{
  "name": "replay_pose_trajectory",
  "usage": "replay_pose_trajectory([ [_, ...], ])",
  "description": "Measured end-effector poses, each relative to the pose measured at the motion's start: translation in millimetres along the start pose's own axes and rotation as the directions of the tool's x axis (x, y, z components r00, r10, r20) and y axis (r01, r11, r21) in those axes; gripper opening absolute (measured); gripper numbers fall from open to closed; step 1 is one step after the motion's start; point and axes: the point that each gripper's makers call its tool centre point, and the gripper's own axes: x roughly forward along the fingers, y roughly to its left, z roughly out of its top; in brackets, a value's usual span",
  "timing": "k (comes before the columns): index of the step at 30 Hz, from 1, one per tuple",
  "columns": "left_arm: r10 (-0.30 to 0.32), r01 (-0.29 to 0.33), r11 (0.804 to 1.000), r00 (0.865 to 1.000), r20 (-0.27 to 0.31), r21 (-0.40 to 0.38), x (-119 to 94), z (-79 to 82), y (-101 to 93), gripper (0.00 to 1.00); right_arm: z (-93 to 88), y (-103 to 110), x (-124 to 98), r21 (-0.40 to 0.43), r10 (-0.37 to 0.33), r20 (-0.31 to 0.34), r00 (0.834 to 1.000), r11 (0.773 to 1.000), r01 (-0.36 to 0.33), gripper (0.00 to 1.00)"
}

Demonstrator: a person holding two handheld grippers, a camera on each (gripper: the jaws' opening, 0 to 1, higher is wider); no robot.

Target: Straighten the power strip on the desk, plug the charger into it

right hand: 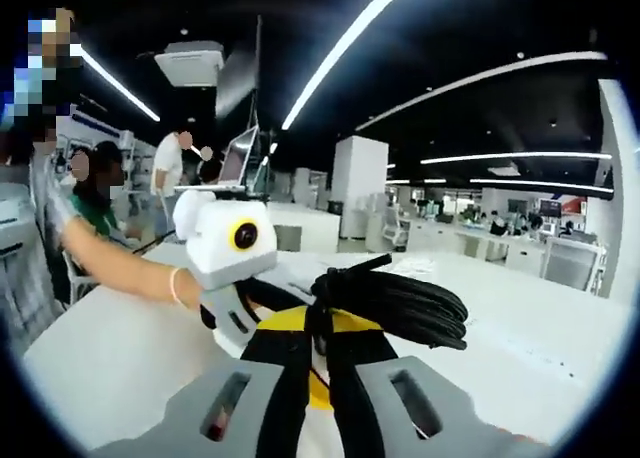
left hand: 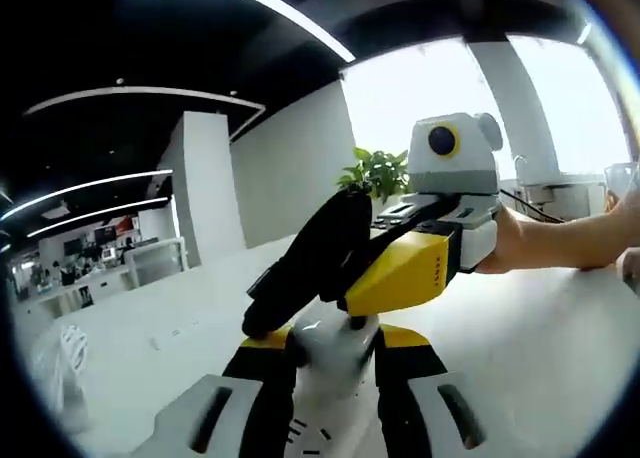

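Both grippers meet in the air above the white desk (left hand: 560, 348), so the task's things are lifted, not lying flat.

In the left gripper view, the left gripper (left hand: 332, 363) has its jaws closed narrowly around a white body (left hand: 330, 350). It is blurred, so whether this is the charger or an end of the power strip cannot be told. The right gripper (left hand: 330, 278) comes in from the right, held by a hand (left hand: 515, 243), and a black mass sits at its tip, just above the white body.

In the right gripper view, that mass reads as a cord (right hand: 400, 303) coiled into a thick black bundle. The right gripper's jaws stand close together and appear to pinch the bundle at its left end, where the loops gather. The left gripper enters from the left, touching or almost touching the bundle.

Handling, as a judgement: the cord is soft and springy. It will sag, swing and drag on whatever it is attached to, so gripping it gives poor control of the strip's heading. The white body looks like hard, smooth plastic, light but slippery between pads. It is better held across its flat sides, near its middle. For straightening, a push or a grip on the rigid casing should work better than pulling on the cord. For plugging, the strip should be pinned down so it does not skate on the smooth desk.
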Motion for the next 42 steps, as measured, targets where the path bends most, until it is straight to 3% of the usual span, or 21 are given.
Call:
replay_pose_trajectory([
  [3,-0.01,0.01,1.0,1.0,0.0,-0.018,-2,0.3,0.2,0.3,0.6,1,2,-0.007,-0.006,-0.007,1.0,1.0,0.006,0.02],
  [8,-0.02,0.02,1.0,0.999,-0.049,0.0,-17,-2.7,5.0,0.32,-0.3,-2,2,-0.013,-0.022,0.0,1.0,1.0,0.022,0.02],
  [13,0.059,-0.058,0.998,0.997,-0.058,0.02,-38,-8.5,28.1,0.5,-1.1,-4,3,-0.007,-0.029,0.011,1.0,1.0,0.029,0.02],
  [20,0.108,-0.107,0.994,0.993,0.054,-0.025,-53,8.0,39.5,0.8,-3.5,-1,2,-0.014,-0.033,0.016,0.999,0.999,0.033,0.03],
  [25,0.134,-0.135,0.991,0.989,0.066,0.012,-55,9.8,43.8,0.99,-4.9,-2,2,-0.012,-0.039,0.025,0.999,0.999,0.04,0.03],
  [32,0.155,-0.153,0.988,0.984,0.084,-0.025,-66,9.6,61.4,0.99,-5.5,-5,4,-0.013,-0.051,0.039,0.998,0.999,0.051,0.03],
  [36,0.155,-0.14,0.983,0.98,0.127,-0.116,-75,14.0,69.9,0.99,-5.5,-5,5,-0.02,-0.052,0.041,0.998,0.998,0.053,0.03],
  [38,0.164,-0.144,0.975,0.98,0.114,-0.171,-80,10.0,76.1,0.99,-5.6,-5,5,-0.021,-0.052,0.044,0.998,0.998,0.053,0.03],
  [42,0.193,-0.174,0.97,0.976,0.103,-0.167,-85,8.5,84.2,0.99,-5.5,-5,4,-0.016,-0.053,0.048,0.997,0.998,0.054,0.03],
])
